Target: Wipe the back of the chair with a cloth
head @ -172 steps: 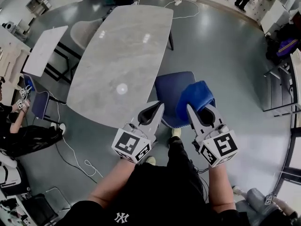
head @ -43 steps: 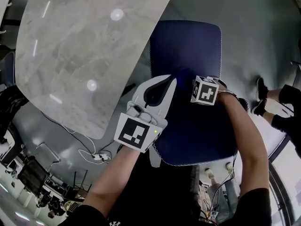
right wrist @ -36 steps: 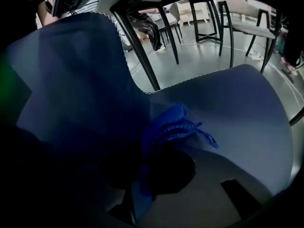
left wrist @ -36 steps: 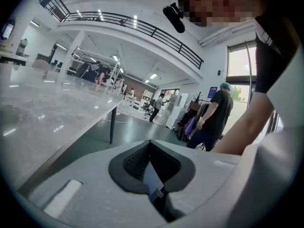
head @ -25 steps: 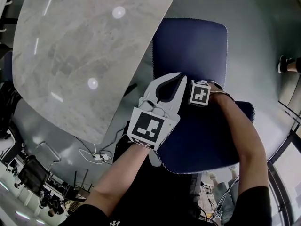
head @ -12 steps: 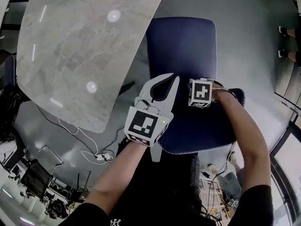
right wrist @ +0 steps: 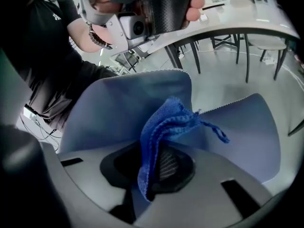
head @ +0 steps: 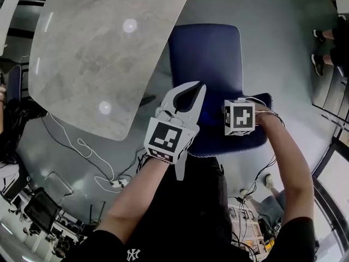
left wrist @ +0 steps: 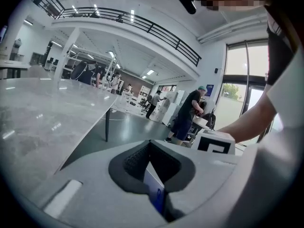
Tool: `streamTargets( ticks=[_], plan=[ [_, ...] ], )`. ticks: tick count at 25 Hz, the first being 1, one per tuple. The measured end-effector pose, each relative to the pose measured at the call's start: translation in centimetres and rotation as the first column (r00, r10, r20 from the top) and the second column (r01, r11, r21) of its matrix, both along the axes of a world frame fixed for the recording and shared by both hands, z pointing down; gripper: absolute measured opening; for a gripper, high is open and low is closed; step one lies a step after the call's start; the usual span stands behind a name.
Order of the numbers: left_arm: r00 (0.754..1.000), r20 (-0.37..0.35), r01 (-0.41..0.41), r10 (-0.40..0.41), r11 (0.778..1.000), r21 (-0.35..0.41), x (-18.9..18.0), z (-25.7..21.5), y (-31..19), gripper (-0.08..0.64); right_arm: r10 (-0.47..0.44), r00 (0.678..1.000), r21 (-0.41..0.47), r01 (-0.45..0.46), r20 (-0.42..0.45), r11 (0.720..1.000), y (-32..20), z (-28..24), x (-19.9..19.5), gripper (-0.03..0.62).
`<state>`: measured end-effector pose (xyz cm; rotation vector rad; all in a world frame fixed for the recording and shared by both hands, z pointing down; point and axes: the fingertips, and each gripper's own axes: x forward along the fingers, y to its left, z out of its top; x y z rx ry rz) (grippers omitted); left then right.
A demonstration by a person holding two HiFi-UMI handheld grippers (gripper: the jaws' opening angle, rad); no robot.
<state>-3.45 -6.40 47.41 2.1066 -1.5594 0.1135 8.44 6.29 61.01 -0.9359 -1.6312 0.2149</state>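
The blue chair (head: 206,52) stands under me, its seat tucked toward the table. The chair's back (head: 248,142) runs below my hands. My right gripper (right wrist: 156,148) is shut on a bunched blue cloth (right wrist: 164,122) and points down at the inner face of the chair back (right wrist: 118,108). In the head view only its marker cube (head: 239,116) shows, and the cloth is hidden beneath it. My left gripper (head: 197,87) hovers over the chair beside the right one, shut with nothing in it.
A grey marble table (head: 103,42) fills the upper left, its edge beside the chair. Cables (head: 82,149) lie on the floor at the left. A bystander's shoes (head: 320,52) are at the right edge. Other people (left wrist: 189,113) stand far off.
Since 6.9 s ago the cloth has gone from held above the seat down onto the chair back. Over the last second the right gripper has slid right along the back.
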Motion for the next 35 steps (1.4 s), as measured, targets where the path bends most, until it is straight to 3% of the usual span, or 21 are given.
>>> streamTargets(
  ticks=[12,16,19,26,35],
  plan=[
    [0.999,0.007,-0.044,0.043,0.996,0.076,1.8,-5.7,0.3,0.008,-0.032,0.997,-0.004,0.033,0.064,0.999,3.2,-11.3,1.4,0.064],
    [0.999,0.006,-0.049,0.049,0.994,0.100,2.4,-7.0,0.4,0.008,0.020,0.995,-0.066,-0.013,0.100,0.998,4.0,-13.6,1.5,0.064],
    [0.999,0.000,-0.054,0.054,0.992,0.112,2.9,-7.1,0.5,0.008,0.116,0.985,-0.105,-0.103,0.127,0.989,2.9,-14.2,1.5,0.064],
    [0.999,-0.005,-0.050,0.051,0.996,0.079,3.1,-4.4,-0.7,0.008,0.207,0.967,-0.014,-0.207,0.146,0.978,-4.2,-10.1,1.5,0.064],
    [1.000,-0.009,-0.018,0.018,1.000,0.012,1.0,1.2,-3.1,0.008,0.135,0.990,0.145,-0.138,0.030,0.980,-10.0,3.7,0.6,0.064]
  ],
)
